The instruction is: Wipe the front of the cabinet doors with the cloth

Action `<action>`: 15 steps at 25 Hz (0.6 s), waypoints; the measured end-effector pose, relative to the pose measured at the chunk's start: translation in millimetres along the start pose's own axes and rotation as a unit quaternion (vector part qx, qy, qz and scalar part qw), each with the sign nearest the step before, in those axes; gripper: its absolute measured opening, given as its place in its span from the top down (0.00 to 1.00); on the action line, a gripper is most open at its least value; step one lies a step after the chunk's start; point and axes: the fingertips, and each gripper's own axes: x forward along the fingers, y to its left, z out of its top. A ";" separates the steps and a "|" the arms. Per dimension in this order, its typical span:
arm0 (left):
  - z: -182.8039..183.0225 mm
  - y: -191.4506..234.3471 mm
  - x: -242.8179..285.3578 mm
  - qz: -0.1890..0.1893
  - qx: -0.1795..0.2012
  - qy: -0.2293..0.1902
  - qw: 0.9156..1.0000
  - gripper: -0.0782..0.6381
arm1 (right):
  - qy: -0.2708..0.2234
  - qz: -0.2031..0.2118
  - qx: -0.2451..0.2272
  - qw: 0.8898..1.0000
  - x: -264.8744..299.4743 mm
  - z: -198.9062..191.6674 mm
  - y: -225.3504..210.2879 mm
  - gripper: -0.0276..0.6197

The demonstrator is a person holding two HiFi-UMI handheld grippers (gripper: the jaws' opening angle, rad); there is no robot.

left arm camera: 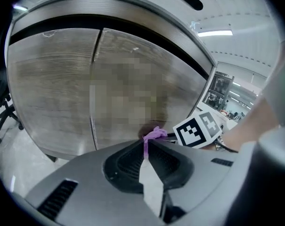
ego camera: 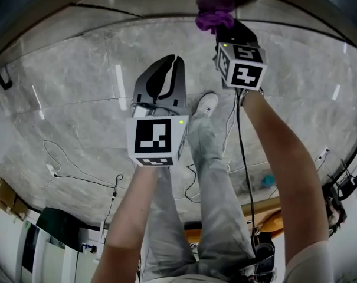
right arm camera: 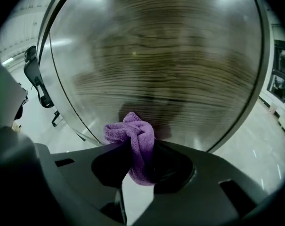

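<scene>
The right gripper (right arm camera: 135, 150) was clamped on the purple cloth (right arm camera: 132, 132), held at the lower part of the wood-grain cabinet door (right arm camera: 170, 55). The left gripper (left arm camera: 146, 144) was closed and empty, held back from the doors.

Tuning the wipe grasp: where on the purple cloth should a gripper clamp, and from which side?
Clamp the folded tail, coming from the side away from the cabinet door. The purple cloth is bunched into a soft wad. The right gripper is shut on it that way, so the wad juts past the jaw tips toward the wood, likely padding contact.
</scene>
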 end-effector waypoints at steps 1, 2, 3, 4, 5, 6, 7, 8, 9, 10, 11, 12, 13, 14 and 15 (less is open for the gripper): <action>0.7 -6.3 4.1 -0.003 0.002 0.001 1.000 0.84 | 0.003 0.001 -0.002 1.000 -1.1 -2.1 -9.5 0.77; 1.8 -12.1 7.8 -0.005 0.004 0.002 1.000 0.84 | 0.006 0.002 -0.004 1.000 -2.4 -4.1 -18.4 0.77; 3.1 -17.5 11.3 -0.007 0.006 0.002 1.000 0.84 | 0.008 0.003 -0.003 1.000 -4.1 -6.4 -27.0 0.77; 4.5 -22.5 14.6 -0.009 0.007 0.002 1.000 0.84 | 0.011 0.003 0.003 1.000 -5.8 -9.3 -35.8 0.77; 5.8 -27.1 18.0 -0.010 0.008 0.002 1.000 0.84 | 0.013 -0.001 0.013 1.000 -7.6 -12.9 -45.4 0.77; 6.8 -31.2 21.6 -0.011 0.009 0.002 1.000 0.84 | 0.016 -0.006 0.026 1.000 -9.3 -17.1 -55.7 0.77; 7.4 -34.8 25.3 -0.011 0.009 0.001 1.000 0.84 | 0.017 -0.014 0.039 0.999 -10.6 -21.5 -66.6 0.77; 7.2 -38.0 29.0 -0.010 0.008 0.001 1.000 0.84 | 0.019 -0.022 0.050 0.998 -11.4 -25.6 -77.6 0.77; 6.1 -41.0 32.4 -0.010 0.007 0.001 1.000 0.84 | 0.021 -0.031 0.058 0.998 -11.9 -29.6 -88.3 0.77; 4.2 -44.2 35.5 -0.010 0.006 0.003 1.000 0.84 | 0.022 -0.039 0.063 0.997 -12.4 -33.1 -98.3 0.77; 2.0 -47.7 38.2 -0.013 0.006 0.005 1.000 0.84 | 0.024 -0.047 0.067 0.996 -13.0 -36.5 -107.6 0.77; 0.5 -51.7 40.3 -0.017 0.007 0.007 1.000 0.84 | 0.025 -0.055 0.071 0.996 -13.8 -39.5 -116.3 0.77; 0.1 -56.1 41.6 -0.023 0.009 0.008 1.000 0.84 | 0.025 -0.061 0.074 0.995 -15.2 -41.6 -123.8 0.77; 0.0 -60.7 42.1 -0.028 0.012 0.009 1.000 0.84 | 0.024 -0.066 0.075 0.995 -17.6 -41.9 -129.5 0.77; -0.5 -64.8 41.8 -0.034 0.015 0.010 0.999 0.84 | 0.023 -0.069 0.073 0.995 -20.5 -40.8 -133.2 0.77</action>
